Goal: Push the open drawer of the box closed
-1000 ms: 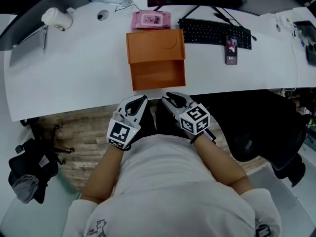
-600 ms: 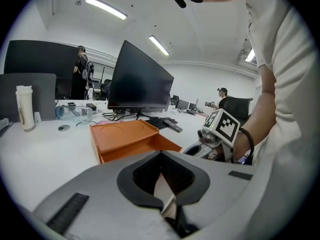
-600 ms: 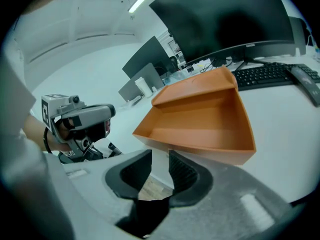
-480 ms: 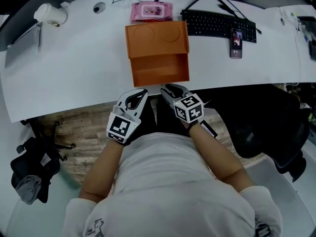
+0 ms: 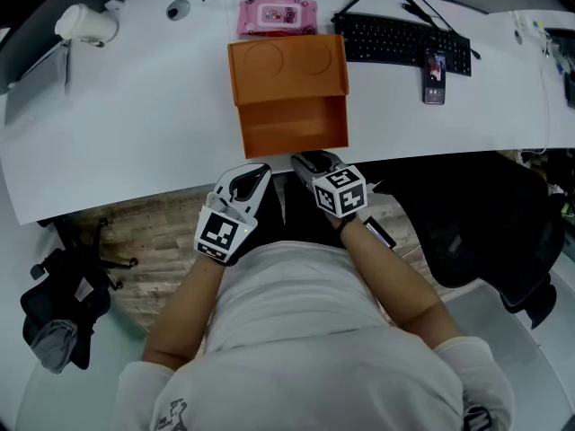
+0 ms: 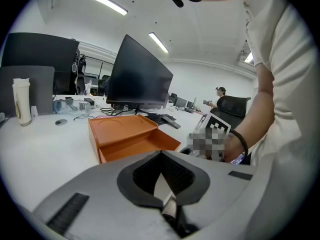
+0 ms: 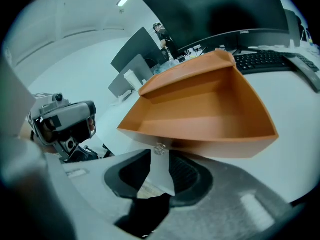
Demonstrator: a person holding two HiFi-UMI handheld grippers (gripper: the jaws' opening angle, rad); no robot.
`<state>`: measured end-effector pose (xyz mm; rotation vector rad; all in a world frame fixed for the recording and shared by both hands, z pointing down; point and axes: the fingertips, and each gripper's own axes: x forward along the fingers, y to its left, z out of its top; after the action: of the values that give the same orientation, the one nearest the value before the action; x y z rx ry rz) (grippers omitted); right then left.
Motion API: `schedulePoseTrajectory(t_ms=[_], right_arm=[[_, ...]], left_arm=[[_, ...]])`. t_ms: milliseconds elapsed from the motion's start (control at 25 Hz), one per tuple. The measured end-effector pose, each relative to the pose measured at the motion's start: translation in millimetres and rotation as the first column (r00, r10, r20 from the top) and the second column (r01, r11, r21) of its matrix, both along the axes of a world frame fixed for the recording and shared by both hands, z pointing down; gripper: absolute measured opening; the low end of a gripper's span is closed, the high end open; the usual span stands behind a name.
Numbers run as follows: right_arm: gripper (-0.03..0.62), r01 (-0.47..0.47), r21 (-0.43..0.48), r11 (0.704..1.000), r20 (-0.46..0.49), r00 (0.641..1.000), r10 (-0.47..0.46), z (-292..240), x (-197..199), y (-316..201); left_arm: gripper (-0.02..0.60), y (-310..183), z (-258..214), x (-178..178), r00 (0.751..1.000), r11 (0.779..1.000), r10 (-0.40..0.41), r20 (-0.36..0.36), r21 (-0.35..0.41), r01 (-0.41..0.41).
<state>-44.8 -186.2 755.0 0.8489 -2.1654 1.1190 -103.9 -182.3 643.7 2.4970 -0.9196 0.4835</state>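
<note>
Head view: the orange rectangular box (image 5: 287,61) sits on the white desk (image 5: 135,124). Its open orange drawer (image 5: 295,131) is drawn out of the box toward the person, so closing it means a push along that line into the box. Both claws hang off the drawer's front. The right gripper (image 5: 305,160) is the nearer and almost centred on it. The left gripper (image 5: 254,171) is beside the drawer's left corner. A pink wipes pack (image 5: 277,16) and a black keyboard (image 5: 404,41) lie behind the box and to its right, clear of the path.

Left gripper view: the left gripper (image 6: 160,153) has its jaws drawn together, empty. The drawer (image 6: 135,148) is ahead, apart.

Right gripper view: the right gripper (image 7: 159,151) has just been opening and stands at a narrow gap with nothing in it. The drawer's small metal knob (image 7: 159,148) is directly ahead, and nothing obstructs it.
</note>
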Motion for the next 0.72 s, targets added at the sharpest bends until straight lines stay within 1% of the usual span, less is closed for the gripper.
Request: schedulePoseTrajectory(t_ms=[120, 200, 400, 720], right_arm=[[0.112, -0.002, -0.009, 1.0, -0.003, 1.0, 0.002, 3, 0, -1], [0.092, -0.002, -0.01, 1.0, -0.003, 1.0, 0.002, 4, -1, -2], [0.071, -0.004, -0.016, 1.0, 0.002, 1.0, 0.004, 5, -4, -2], [0.067, 0.001, -0.021, 1.0, -0.003, 1.0, -0.001, 4, -4, -3]], left_arm=[[-0.002, -1, 1, -1, 1.0, 1.0, -0.001, -0.002, -0.005, 0.001], [-0.002, -2, 2, -2, 1.0, 1.0, -0.003, -0.003, -0.008, 0.003], [-0.002, -6, 4, -5, 1.0, 1.0, -0.004, -0.003, -0.011, 0.004], [-0.002, -14, 4, -7, 1.0, 1.0, -0.002, -0.008, -0.014, 0.002]])
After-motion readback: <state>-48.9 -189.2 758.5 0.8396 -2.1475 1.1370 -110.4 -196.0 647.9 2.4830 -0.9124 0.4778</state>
